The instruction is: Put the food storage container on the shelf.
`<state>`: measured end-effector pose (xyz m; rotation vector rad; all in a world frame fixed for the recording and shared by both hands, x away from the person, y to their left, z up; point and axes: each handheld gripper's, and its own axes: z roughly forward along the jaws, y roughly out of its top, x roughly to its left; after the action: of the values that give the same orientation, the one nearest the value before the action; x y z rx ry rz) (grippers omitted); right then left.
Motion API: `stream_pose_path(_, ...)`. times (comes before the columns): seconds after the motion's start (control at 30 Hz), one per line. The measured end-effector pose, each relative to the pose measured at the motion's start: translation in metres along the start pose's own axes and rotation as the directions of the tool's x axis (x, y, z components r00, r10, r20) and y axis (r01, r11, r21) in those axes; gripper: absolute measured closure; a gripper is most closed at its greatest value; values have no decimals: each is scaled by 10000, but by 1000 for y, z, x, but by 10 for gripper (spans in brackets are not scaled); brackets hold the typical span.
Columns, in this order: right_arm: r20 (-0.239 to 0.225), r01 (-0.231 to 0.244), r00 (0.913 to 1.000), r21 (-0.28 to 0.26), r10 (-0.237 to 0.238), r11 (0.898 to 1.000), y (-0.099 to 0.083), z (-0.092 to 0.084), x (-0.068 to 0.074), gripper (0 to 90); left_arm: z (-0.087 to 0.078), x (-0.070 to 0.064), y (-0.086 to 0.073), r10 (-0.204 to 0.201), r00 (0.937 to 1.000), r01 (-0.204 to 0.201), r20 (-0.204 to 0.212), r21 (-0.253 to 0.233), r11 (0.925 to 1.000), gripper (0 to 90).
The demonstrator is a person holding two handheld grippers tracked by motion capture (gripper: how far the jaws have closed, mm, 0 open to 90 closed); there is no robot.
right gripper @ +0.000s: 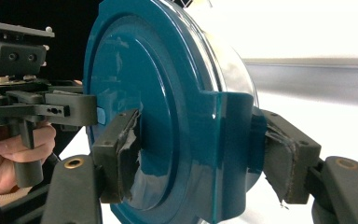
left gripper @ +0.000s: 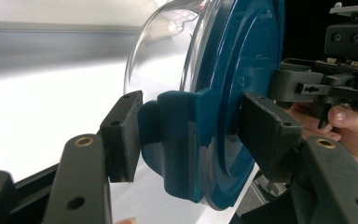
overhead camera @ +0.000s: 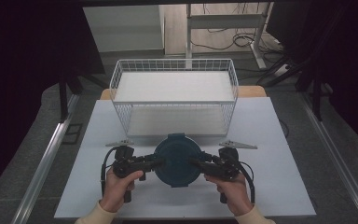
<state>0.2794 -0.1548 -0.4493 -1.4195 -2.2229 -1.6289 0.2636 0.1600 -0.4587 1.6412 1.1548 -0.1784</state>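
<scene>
The round container with the blue lid (overhead camera: 177, 160) sits between the two tools, just in front of the wire basket (overhead camera: 174, 95) and over the white tabletop (overhead camera: 279, 186). The left tool (overhead camera: 160, 161) comes in from the container's left side, the right tool (overhead camera: 194, 163) from its right, both lying nearly level and pointing at each other across the lid.

In the left gripper view the container (left gripper: 223, 102) stands between the jaws. One pad (left gripper: 122, 135) presses the blue clip on the container's clear bowl side, the other pad (left gripper: 265, 133) lies against the lid's flat face, so the left tool is pinching the container's edge.

In the right gripper view the lid (right gripper: 168, 116) is clamped too: one worn pad (right gripper: 121, 158) is on the lid's face, the other pad (right gripper: 284, 158) is behind the clip on the bowl side. The right tool is pressed tight on the container.

Relative to the container, the left hand (overhead camera: 119, 184) is below and to the left and the right hand (overhead camera: 233, 186) is below and to the right. Both wrap the tool handles, with forearms coming up from the near edge of the tabletop. Cream sleeves (overhead camera: 95, 215) show at the wrists.
</scene>
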Motion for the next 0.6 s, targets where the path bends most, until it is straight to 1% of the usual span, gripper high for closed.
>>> stream_pose_path(0.3,-45,349,9994,-188,-350,9992,6,-6,9,343,-8,-9,5,320,9995,-321,-25,-188,9993,412)
stream_pose_path(0.5,13,516,9987,-308,-515,9982,11,-9,13,343,-10,-12,10,373,9993,-372,33,-294,9989,412)
stream_pose_path(0.6,32,617,9981,-389,-616,9973,14,-12,15,343,-11,-15,14,462,9989,-461,41,-339,9984,412)
